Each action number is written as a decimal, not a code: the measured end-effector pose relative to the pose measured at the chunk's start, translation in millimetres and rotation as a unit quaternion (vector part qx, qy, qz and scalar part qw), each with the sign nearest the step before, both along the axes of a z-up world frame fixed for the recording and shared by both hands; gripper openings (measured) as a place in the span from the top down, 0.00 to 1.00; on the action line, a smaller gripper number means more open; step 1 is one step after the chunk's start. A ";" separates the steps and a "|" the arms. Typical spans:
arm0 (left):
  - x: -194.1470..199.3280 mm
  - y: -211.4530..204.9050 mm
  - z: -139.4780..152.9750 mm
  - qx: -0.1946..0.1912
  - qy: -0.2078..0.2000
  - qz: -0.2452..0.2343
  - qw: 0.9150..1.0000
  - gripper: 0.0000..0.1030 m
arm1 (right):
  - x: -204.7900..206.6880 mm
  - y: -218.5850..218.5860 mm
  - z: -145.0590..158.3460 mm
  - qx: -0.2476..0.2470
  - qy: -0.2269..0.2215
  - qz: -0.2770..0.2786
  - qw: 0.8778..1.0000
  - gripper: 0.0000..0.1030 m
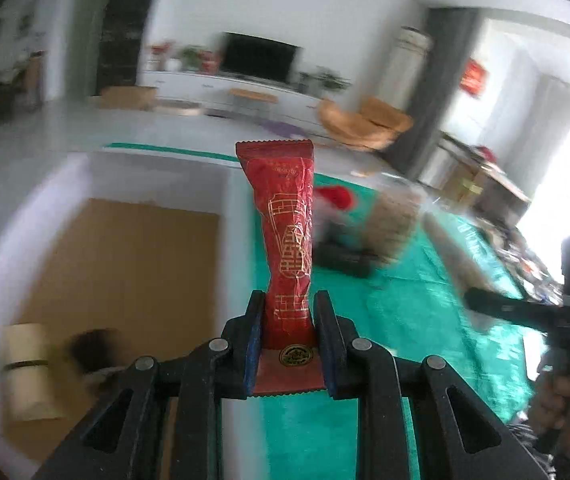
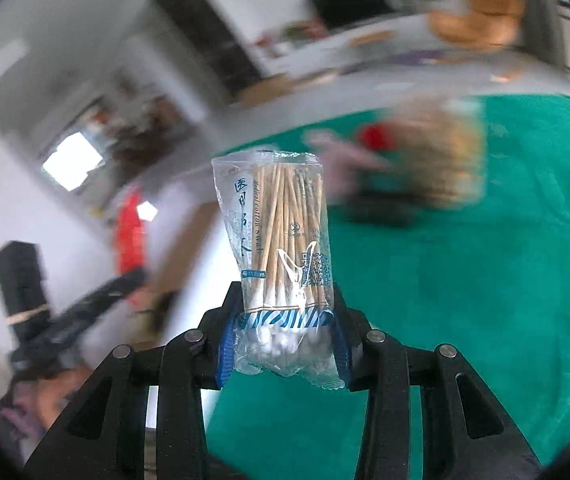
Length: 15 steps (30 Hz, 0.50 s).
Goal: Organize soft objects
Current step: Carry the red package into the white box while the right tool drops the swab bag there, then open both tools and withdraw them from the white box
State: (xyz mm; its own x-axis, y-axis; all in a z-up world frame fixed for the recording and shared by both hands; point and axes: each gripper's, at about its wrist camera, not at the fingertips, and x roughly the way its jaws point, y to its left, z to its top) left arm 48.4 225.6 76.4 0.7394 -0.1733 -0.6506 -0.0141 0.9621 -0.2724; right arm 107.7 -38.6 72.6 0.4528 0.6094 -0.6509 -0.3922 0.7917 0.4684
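Green-covered table (image 2: 485, 280) carries blurred items (image 2: 425, 160) (red, tan).

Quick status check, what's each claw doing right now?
Left gripper shut on red packet. Right gripper shut on cotton swab bag. Nothing blocking.

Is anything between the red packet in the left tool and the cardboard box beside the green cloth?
Nothing visible. The left tool holds the red packet above the green cloth; the open cardboard box lies lower left, unobstructed.
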 end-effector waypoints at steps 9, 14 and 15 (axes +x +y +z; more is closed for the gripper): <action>-44.2 119.6 -45.4 0.125 0.098 0.222 0.962 0.05 | -9.8 184.9 -12.0 0.006 0.010 0.145 0.989 0.28; -57.2 112.2 -40.7 0.092 0.056 0.233 0.966 0.05 | -8.7 142.4 -29.4 -0.050 -0.039 0.081 0.995 0.30; -57.2 106.1 -37.7 0.084 0.045 0.226 0.970 0.05 | -6.9 121.3 -35.6 -0.083 -0.071 0.051 0.993 0.30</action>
